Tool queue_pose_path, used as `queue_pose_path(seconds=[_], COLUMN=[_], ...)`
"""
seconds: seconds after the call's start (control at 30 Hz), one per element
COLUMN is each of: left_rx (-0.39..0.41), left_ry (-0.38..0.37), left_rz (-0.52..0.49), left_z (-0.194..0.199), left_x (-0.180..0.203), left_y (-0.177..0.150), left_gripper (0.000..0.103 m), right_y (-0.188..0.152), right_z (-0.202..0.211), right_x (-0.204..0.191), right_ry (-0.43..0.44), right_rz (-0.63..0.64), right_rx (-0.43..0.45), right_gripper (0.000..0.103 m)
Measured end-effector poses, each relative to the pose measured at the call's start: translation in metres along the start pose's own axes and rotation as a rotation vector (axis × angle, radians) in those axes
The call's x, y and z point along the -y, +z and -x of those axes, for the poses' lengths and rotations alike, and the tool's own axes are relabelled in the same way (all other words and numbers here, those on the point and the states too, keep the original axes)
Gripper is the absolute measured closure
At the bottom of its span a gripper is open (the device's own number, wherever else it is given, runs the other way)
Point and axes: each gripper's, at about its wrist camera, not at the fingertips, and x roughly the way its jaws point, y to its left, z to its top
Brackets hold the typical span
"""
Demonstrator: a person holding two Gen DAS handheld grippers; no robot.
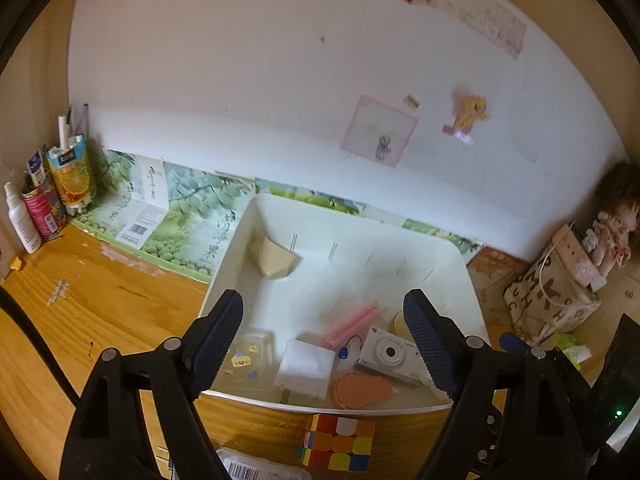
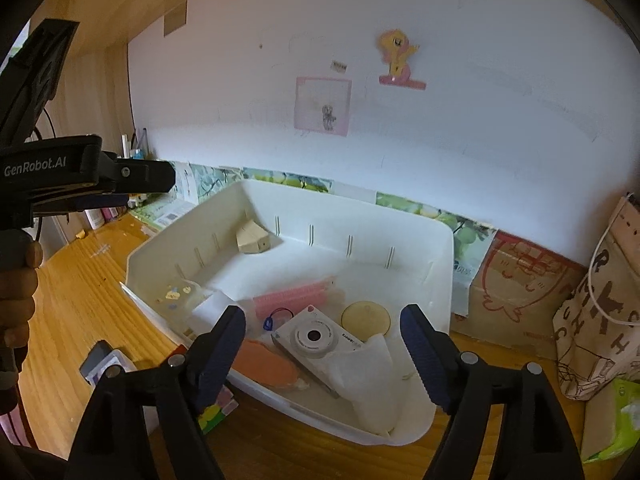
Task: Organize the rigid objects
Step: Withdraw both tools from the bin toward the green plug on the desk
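With both the left gripper [image 1: 324, 332] and right gripper [image 2: 323, 342] released above the white plastic bin [image 1: 460, 276], the multicoloured puzzle cube [image 1: 338, 442] is judged the next pickup.

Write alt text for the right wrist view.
The right gripper hangs with open, empty jaws over a white plastic bin on a wooden desk. The bin holds a white compact camera, pink tubes, a tan disc and a wooden block.
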Motion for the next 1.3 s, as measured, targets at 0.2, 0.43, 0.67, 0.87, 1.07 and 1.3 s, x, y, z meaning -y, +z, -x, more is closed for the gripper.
queue_pose_path(seconds=[0.2,0.43,0.67,0.87,1.07,1.3], left_rx=[0.084,0.172,0.214,0.186,0.107,0.031], left_ry=[-0.004,0.01,0.031,0.052,0.114,0.205], left_rz=[0.007,0.002,0.042,0.054,0.054,0.075], left_z=[0.039,0.092,0.131,0.15,0.166,0.176], left_x=[-0.001,-0.005,-0.017,-0.02,-0.026,-0.037], left_y=[-0.001,-0.016,-0.039,-0.066,-0.104,-0.129], left_gripper=[0.018,0.018,0.018,0.018,0.018,0.018], right_y=[0.006,0.003,-0.021,-0.044,-0.068,-0.084], right_z=[0.032,0.075,0.103,0.121,0.131,0.132], right_x=[-0.004,-0.012,-0.029,-0.044,-0.06,-0.075], right_ry=[-0.009,-0.001,0.035,0.077,0.141,0.222], right_rz=[-0.014,-0.055,-0.069,-0.095,-0.121,-0.169], right_rx=[0.049,0.105,0.092,0.06,0.001,-0.055], right_gripper=[0.021,0.013,0.012,0.012,0.012,0.012])
